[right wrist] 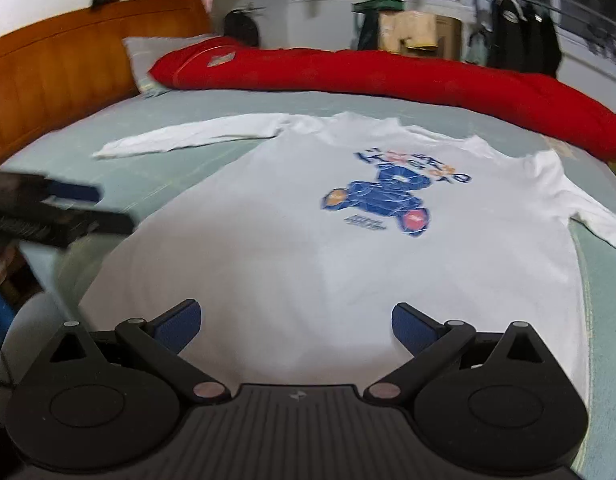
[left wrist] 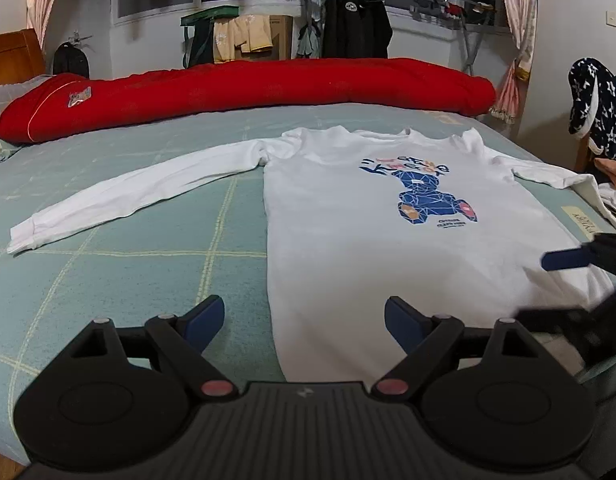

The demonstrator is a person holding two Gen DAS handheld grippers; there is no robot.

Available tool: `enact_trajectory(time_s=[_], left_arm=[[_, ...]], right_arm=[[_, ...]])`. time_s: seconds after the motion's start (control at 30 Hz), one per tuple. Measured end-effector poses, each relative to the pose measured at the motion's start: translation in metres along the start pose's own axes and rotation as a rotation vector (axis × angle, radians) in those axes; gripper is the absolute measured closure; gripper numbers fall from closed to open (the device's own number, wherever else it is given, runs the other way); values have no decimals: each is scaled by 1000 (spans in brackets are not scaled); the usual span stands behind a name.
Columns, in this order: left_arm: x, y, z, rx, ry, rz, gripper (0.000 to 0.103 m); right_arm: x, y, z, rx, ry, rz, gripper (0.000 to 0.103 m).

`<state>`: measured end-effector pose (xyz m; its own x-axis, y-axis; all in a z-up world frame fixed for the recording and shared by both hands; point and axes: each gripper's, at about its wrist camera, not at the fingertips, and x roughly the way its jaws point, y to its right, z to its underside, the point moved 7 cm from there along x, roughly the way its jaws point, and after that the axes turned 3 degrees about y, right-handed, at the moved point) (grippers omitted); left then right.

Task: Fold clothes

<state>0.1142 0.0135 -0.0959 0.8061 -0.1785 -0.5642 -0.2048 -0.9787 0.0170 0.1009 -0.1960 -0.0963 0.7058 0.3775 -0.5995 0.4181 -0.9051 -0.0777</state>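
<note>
A white long-sleeved shirt [left wrist: 388, 216] lies spread flat, print side up, on the bed [left wrist: 108, 272], its hem at the near edge and its collar toward the red quilt [left wrist: 244, 92] rolled along the far edge; nothing is folded yet, so the work looks to be at its very start, with the garment laid out and the first fold still to come. The left gripper [left wrist: 304, 322] hangs over the near edge, at the shirt's left hem corner, its fingers [left wrist: 206, 318] wide apart and empty; the right gripper [right wrist: 296, 322] hangs over the middle of the hem, its fingers [right wrist: 178, 324] likewise spread with nothing between them. A sensible next move would be to bring each gripper down on a sleeve or a hem corner, close on a single layer of cloth, and carry it across the body without dragging the rest. The left wrist view shows the left sleeve [left wrist: 120, 196] stretched fully out toward the left edge of the bed, and a star-patterned garment [left wrist: 600, 108] beyond the right edge; the right wrist view, more blurred, alone shows the wooden headboard [right wrist: 64, 64] and a pillow [right wrist: 148, 60] at the head end.
</note>
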Motion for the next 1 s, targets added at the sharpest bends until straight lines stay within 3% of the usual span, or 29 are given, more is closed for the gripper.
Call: enact_trajectory(time_s=[0.17, 0.23, 0.43, 0.53, 0.67, 0.77, 0.87, 1.0], left_arm=[[-2, -1, 1, -1, -8, -5, 16], [2, 5, -2, 6, -6, 18, 16], [21, 50, -14, 65, 4, 167, 15], [38, 67, -4, 59, -50, 220, 15], [51, 55, 21, 20, -137, 161, 15], [42, 41, 26, -24, -129, 188, 15], [37, 31, 25, -50, -136, 176, 15], [32, 33, 15, -31, -120, 153, 15]], right_arm=[[16, 15, 25, 46, -78, 37, 0], [6, 14, 35, 28, -40, 32, 0], [2, 14, 45, 37, -27, 59, 0], [0, 12, 45, 24, -20, 69, 0], [-15, 14, 44, 17, -4, 79, 0], [-32, 25, 44, 18, 43, 128, 0], [-38, 50, 54, 84, 22, 204, 0], [-50, 69, 66, 155, 23, 227, 0]])
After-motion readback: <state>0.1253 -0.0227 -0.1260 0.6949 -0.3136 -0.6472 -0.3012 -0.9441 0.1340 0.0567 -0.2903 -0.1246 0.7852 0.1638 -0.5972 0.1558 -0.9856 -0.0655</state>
